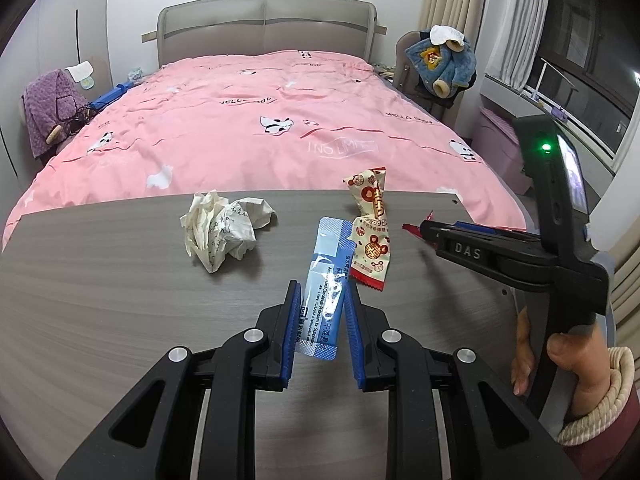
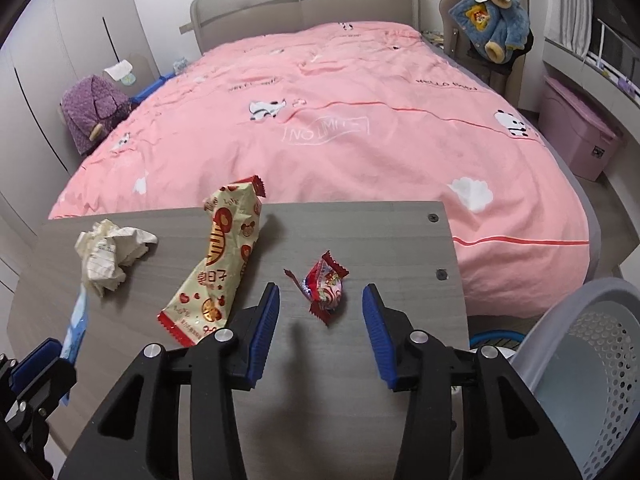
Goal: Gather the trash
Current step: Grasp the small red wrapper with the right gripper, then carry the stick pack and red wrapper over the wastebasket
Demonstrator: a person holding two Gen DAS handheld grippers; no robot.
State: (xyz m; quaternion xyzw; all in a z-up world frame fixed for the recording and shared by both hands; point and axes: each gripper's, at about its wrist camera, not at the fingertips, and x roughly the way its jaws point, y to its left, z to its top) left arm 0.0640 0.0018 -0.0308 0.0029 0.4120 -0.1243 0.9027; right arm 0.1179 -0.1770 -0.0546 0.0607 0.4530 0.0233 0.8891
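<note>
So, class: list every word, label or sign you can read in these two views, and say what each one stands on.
"DAS": right gripper, on its black body.
"NO LIMITS", in a white box: pink duvet.
"HELLO": also printed on the duvet, in several spots; the word after it is blurred.
"LOVE": cream snack wrapper; its Chinese characters are partly readable, the small print is not.
Blue sachet in the left gripper: English small print, too distorted to quote.
Crumpled paper: handwriting, illegible.
</note>
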